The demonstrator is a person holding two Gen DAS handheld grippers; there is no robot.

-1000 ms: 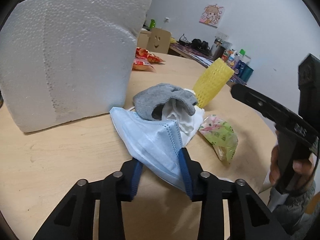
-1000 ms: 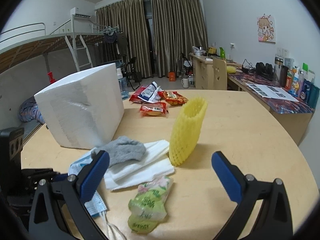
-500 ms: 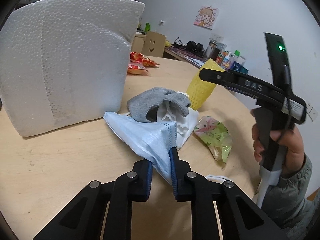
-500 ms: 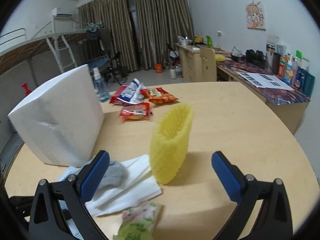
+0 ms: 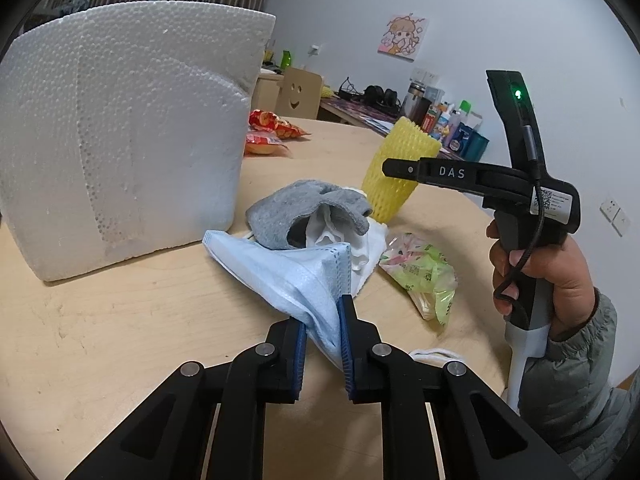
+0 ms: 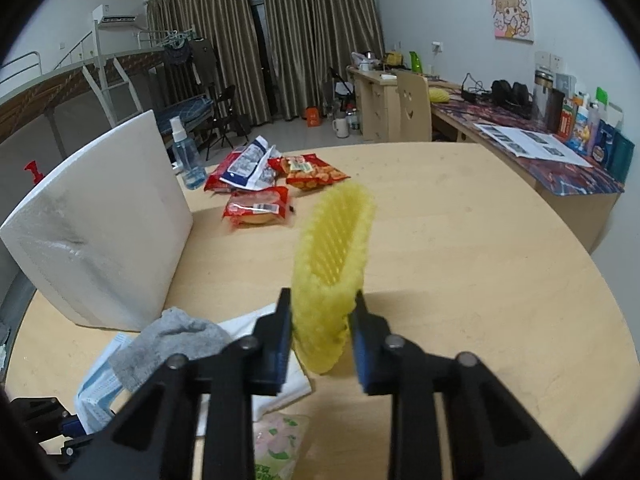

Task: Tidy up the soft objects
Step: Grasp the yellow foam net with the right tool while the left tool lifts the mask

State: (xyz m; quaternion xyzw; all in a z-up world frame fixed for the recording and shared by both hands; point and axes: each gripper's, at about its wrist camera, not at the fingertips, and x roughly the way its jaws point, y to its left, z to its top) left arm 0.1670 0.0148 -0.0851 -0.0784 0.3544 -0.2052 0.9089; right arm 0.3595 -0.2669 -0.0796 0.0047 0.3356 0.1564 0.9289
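Left gripper (image 5: 322, 322): clamped on the near corner of the blue face mask (image 5: 288, 272), pads pressing the fabric from both sides.
Face mask: stretched from the pads back toward the pile on the bench (image 5: 120, 328); far edge tucked under the grey sock (image 5: 304, 210).
Grey sock: draped over crumpled white cloth (image 5: 360, 246), just beside the foam block (image 5: 120, 128).
Right gripper (image 6: 320, 322): closed around the lower part of the yellow foam net sleeve (image 6: 332, 256), which looks pinched in at the pads; slightly blurred, so contact on the right pad hard to confirm.
Yellow sleeve: upright, leaning a little; seen from the left wrist camera behind the sock with the right gripper's finger across it.
Green snack packet (image 5: 420, 272): flat on the bench, right of the mask, apart from both grippers.
Red snack bags (image 6: 260, 208): farther back on the bench, beyond the sleeve.
Spray bottle (image 6: 186, 160): behind the foam block's far end.
Right hand (image 5: 548, 268): wrapped around the gripper handle, grey sleeve at the wrist.
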